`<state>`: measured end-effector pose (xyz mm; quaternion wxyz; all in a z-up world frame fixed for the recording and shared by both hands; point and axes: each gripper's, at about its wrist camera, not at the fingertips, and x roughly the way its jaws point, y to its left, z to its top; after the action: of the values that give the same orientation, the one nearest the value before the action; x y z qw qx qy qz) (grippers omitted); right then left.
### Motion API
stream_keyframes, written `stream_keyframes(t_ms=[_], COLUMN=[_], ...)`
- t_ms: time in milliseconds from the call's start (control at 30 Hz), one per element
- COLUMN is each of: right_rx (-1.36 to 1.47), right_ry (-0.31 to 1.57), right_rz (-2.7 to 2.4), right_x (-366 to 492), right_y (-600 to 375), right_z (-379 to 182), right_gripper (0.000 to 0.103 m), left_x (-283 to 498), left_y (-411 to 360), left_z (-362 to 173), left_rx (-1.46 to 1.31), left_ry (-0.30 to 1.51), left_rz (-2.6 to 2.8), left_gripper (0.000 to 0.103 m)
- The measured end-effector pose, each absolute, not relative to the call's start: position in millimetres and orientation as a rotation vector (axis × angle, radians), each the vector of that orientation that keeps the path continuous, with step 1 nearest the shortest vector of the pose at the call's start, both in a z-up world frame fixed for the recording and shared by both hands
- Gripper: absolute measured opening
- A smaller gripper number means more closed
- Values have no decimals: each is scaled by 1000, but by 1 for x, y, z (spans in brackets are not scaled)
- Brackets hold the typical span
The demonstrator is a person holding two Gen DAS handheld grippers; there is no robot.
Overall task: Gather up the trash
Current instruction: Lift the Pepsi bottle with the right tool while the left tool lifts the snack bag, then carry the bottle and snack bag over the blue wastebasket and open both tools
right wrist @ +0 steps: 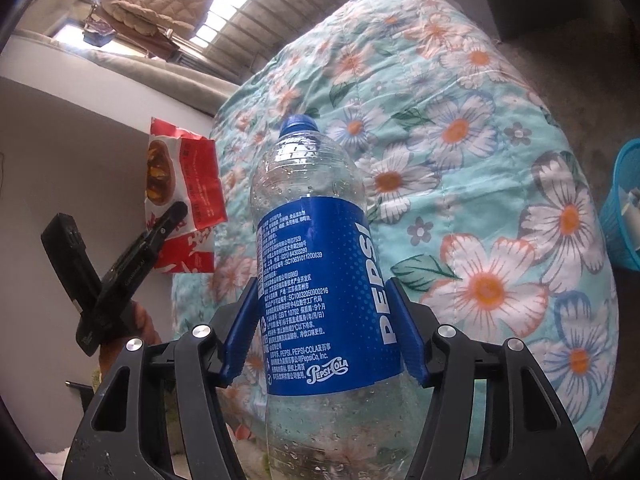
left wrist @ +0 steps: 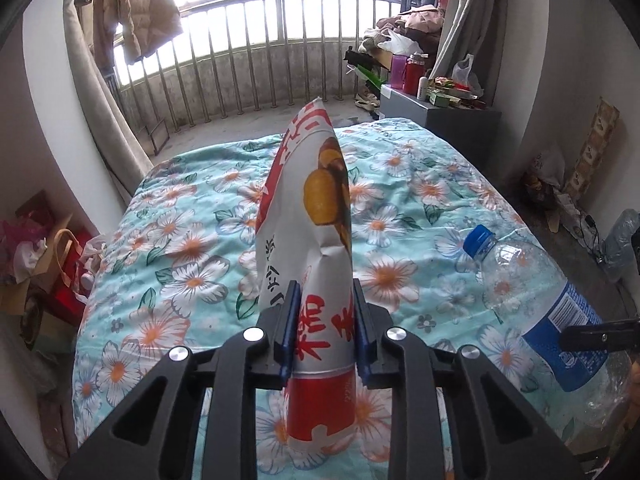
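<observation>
The snack bag (left wrist: 308, 216), red and white with pictures of food on it, stands up between the blue pads of your left gripper (left wrist: 326, 320), pinched at its crumpled lower part and lifted above the bed. From the right wrist view the same snack bag (right wrist: 182, 196) hangs at the left, with the left gripper (right wrist: 160, 232) clamped on its lower edge.

Your right gripper (right wrist: 324, 328) holds the empty Pepsi bottle (right wrist: 320, 280) by its blue label, both pads pressed against the sides, the blue cap pointing away from you. In the left wrist view the Pepsi bottle (left wrist: 548, 304) sits off to the right of the bag, held clear of the bedding.

Under both lies the floral quilt (left wrist: 400, 184), turquoise with white and orange flowers. A blue basket (right wrist: 624, 208) shows at the right edge of the right wrist view, beside the bed. Beyond the bed runs a balcony railing (left wrist: 256, 64), and a tan padded coat (left wrist: 132, 12) hangs at the upper left.
</observation>
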<state>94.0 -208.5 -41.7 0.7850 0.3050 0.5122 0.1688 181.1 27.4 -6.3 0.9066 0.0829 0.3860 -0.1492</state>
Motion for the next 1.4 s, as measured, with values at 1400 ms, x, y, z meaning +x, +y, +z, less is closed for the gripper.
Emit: stream_keyframes(t_ms=[1400], right_rx=[719], right_ry=[1004], right_rz=[391], right_x=[88], right_y=[-220], right_z=[-27], right_gripper=[58], left_x=[139], left_y=[-8], left_z=[26], left_rx=[318], left_ry=[675], left_rz=[-316], left_gripper=[23])
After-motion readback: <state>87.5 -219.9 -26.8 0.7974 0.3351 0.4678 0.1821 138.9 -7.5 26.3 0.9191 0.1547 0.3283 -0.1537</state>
